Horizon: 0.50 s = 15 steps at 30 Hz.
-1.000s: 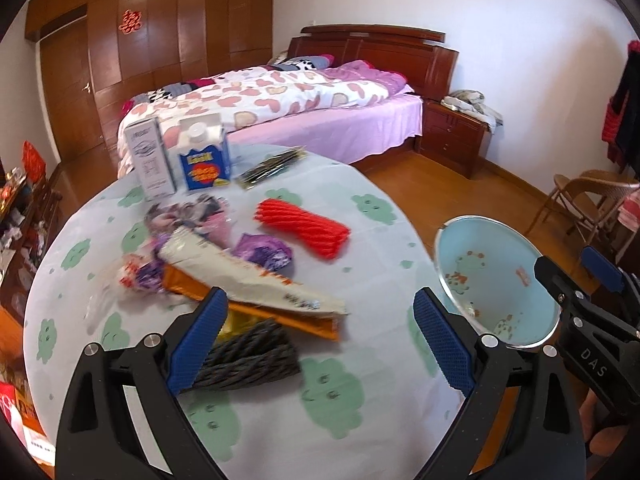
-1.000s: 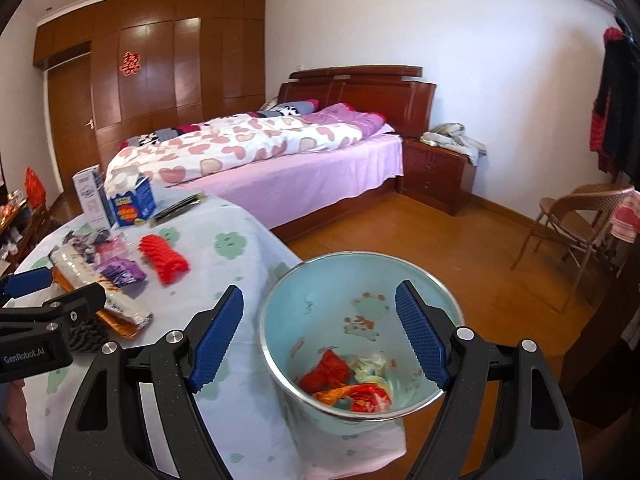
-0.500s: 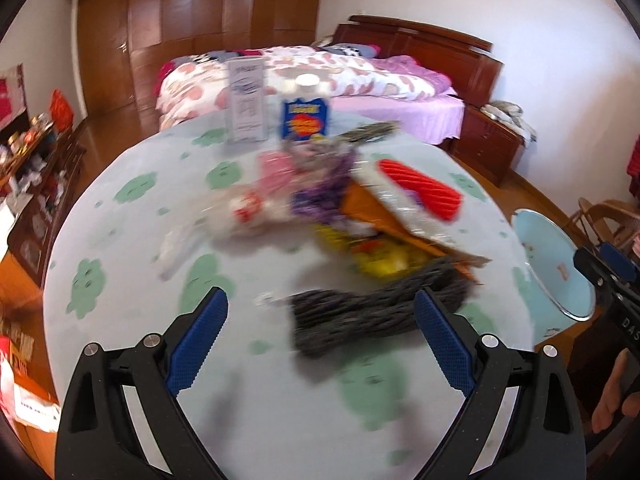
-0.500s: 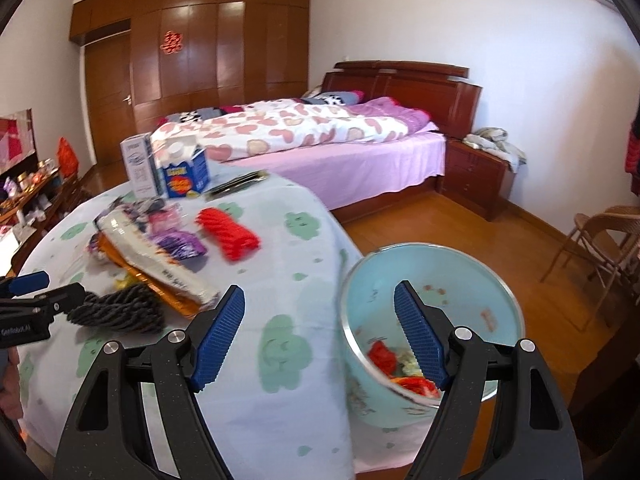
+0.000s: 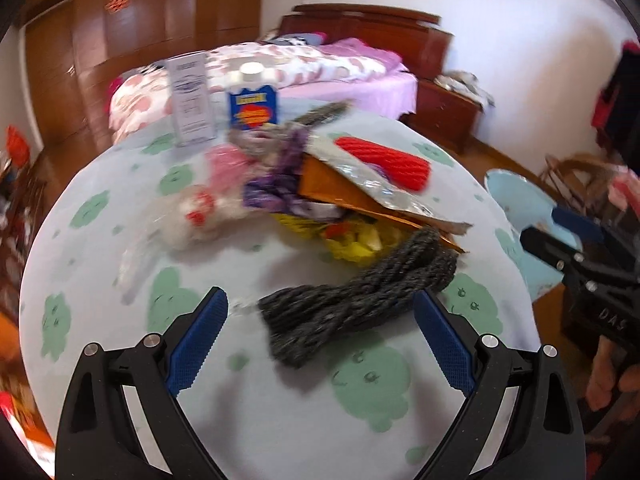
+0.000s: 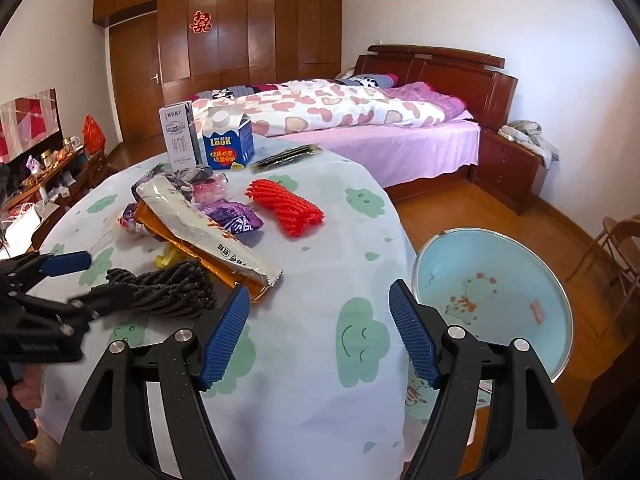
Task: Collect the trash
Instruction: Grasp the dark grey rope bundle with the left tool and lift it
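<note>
- Clearly, the left tool point(image 5: 320, 340) is lined up for the dark grey rope bundle point(image 5: 356, 300): its blue pads stand wide apart, one on each side of the bundle at lower centre of the left view, not pressing it, so nothing is gripped yet.
- Behind the bundle, mid-frame, the remaining trash sits heaped on the bench point(image 6: 288, 400): a long silver wrapper point(image 6: 200, 232), a purple wrapper point(image 6: 232, 218) and a red net sleeve point(image 6: 288, 208).
- Two cartons point(image 6: 208, 140) stand upright at the bench's far edge, apart from the heap.
- At lower right of the right view, the pale blue bin point(image 6: 492, 300) waits just beside the bench edge, probably so drops are short.
- With nothing between its pads, the right tool point(image 6: 320, 340) is closing over bare cloth.
</note>
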Tool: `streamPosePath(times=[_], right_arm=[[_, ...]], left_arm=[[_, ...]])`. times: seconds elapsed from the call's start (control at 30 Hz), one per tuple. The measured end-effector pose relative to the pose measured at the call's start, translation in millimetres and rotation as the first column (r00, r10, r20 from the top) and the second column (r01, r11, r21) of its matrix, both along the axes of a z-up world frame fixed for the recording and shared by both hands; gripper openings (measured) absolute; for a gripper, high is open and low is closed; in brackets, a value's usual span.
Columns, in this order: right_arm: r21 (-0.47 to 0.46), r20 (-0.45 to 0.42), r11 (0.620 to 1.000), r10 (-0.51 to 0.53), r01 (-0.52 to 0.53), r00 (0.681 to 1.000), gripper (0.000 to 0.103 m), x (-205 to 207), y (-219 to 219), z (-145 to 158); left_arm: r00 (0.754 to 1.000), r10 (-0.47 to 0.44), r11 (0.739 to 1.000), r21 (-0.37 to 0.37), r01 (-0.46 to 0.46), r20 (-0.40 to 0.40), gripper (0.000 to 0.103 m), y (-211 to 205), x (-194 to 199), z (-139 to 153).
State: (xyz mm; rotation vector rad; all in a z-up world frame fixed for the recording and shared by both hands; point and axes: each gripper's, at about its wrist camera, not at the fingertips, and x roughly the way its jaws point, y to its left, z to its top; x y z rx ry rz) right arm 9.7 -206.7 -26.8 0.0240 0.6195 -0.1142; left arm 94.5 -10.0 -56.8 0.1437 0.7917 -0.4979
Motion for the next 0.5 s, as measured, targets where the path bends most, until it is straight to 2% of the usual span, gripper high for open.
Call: streamPosePath(times=[0.07, 0.2, 0.23, 0.3, 0.33, 0.43, 0.5], right_arm=[[0.004, -0.001, 1.0, -0.01, 0.01, 1.0, 0.072, 0, -3, 1], [0.006, 0.001, 1.0, -0.019, 0.019, 1.0, 0.072, -1, -8, 1], [0.009, 0.001, 1.0, -0.021, 0.021, 1.0, 0.072, -1, -10, 1], [0.013, -0.002, 1.0, -0.017, 0.017, 1.0, 0.072, -1, -11, 1], [0.015, -0.005, 1.0, -0.013, 0.013, 1.0, 0.072, -1, -11, 0], [0.011, -0.004, 1.0, -0.008, 0.008, 1.0, 0.072, -1, -10, 0], [0.014, -0.002, 1.0, -0.007, 0.007, 1.0, 0.072, -2, -11, 1]], left_arm=[[1.0, -0.023, 0.999, 0.042, 0.023, -0.002, 0.09, -11, 2, -6], [0.998, -0.054, 0.993, 0.103, 0.057, -0.038, 0.07, -22, 4, -20], [0.997, -0.053, 0.993, 0.101, 0.058, -0.049, 0.062, -21, 5, -22], [0.997, -0.058, 0.995, 0.078, 0.062, -0.06, 0.055, -17, 5, -22], [0.996, -0.059, 0.995, 0.075, 0.064, -0.062, 0.048, -15, 5, -22], [0.996, -0.068, 0.996, 0.056, 0.071, -0.059, 0.036, -7, 2, -21], [0.995, -0.074, 0.996, 0.038, 0.077, -0.06, 0.034, -1, -2, -19]])
